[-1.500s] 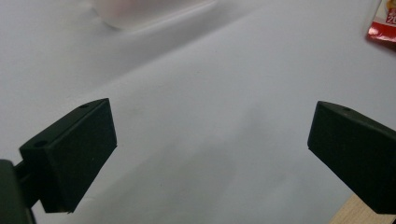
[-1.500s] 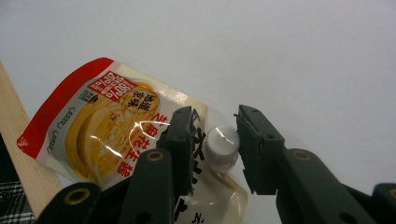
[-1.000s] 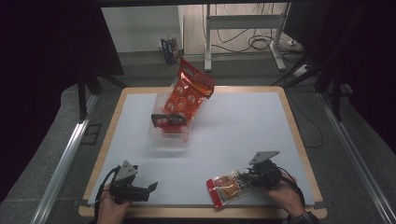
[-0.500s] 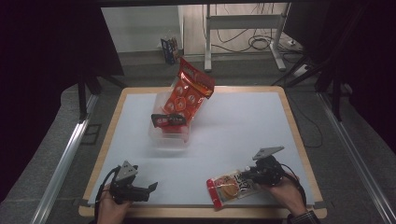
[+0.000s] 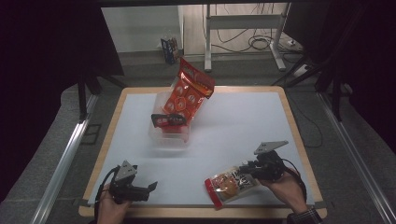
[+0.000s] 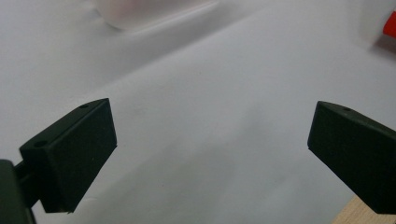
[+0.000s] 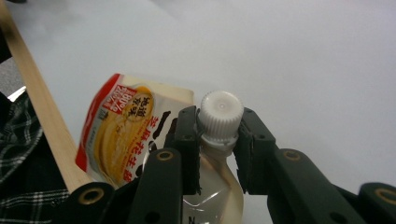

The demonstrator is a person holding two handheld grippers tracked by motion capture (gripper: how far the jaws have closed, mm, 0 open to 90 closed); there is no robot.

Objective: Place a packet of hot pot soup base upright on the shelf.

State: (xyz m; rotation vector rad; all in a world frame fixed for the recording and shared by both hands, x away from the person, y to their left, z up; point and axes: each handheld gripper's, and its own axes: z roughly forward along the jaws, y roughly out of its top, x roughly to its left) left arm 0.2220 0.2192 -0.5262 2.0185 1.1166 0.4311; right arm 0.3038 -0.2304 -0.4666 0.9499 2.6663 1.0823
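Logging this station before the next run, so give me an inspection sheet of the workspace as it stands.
Surface: white table, wood-edged, bare between items.
Job's things: spouted pouch near front edge; clear container holding red snack bag and dark packet.
Clutter: nothing seen.
Grippers: right gripper clamped on the pouch's white cap; left gripper open over bare table.
Cables: one trails from each gripper; more on floor behind.
Surroundings: metal stand legs, dark curtains.

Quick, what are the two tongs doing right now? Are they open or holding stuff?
Left tongs: open, holding nothing, over the white table.
Right tongs: shut on the drink pouch, gripping just under its white cap.
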